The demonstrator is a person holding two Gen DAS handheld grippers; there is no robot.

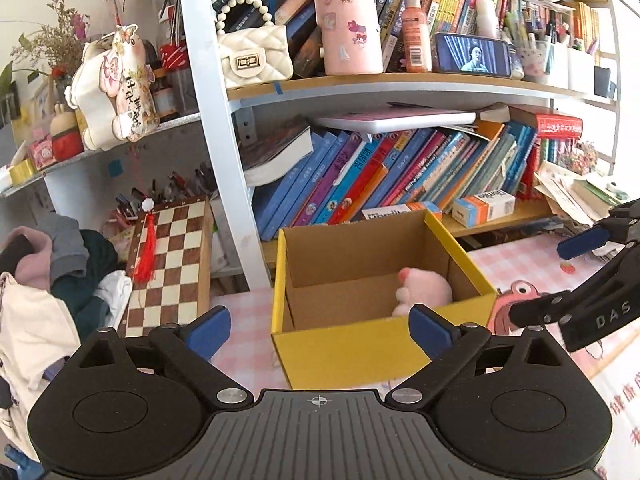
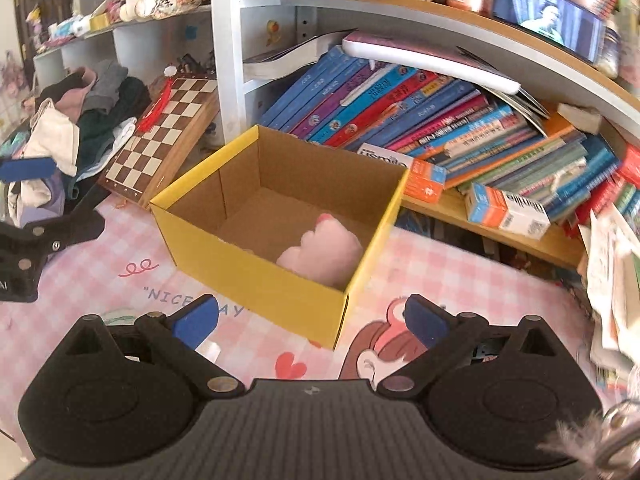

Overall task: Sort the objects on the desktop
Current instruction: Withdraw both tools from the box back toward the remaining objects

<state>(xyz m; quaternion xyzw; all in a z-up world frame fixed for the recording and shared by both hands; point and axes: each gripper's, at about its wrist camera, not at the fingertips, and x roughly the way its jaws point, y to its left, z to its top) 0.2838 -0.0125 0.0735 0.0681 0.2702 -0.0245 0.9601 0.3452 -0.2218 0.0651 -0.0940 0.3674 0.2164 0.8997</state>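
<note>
A yellow cardboard box (image 1: pixel 344 354) (image 2: pixel 264 280) stands open on the pink checked desk mat (image 2: pixel 100 276). A pink plush toy (image 1: pixel 424 292) (image 2: pixel 324 254) lies inside it, against the right wall. My left gripper (image 1: pixel 320 326) is open just in front of the box's near wall, its blue pads wide apart with nothing between them. My right gripper (image 2: pixel 312 320) is also open and holds nothing, hovering over the mat near the box's front corner. Each gripper shows at the edge of the other's view: the right gripper (image 1: pixel 576 272), the left gripper (image 2: pixel 44 200).
A shelf of slanted books (image 1: pixel 400 172) runs behind the box. A chessboard (image 1: pixel 168 264) leans at the left beside a heap of clothes (image 1: pixel 48 280). An orange and white carton (image 2: pixel 508 210) lies on the low shelf. Loose papers (image 2: pixel 616 280) pile up at the right.
</note>
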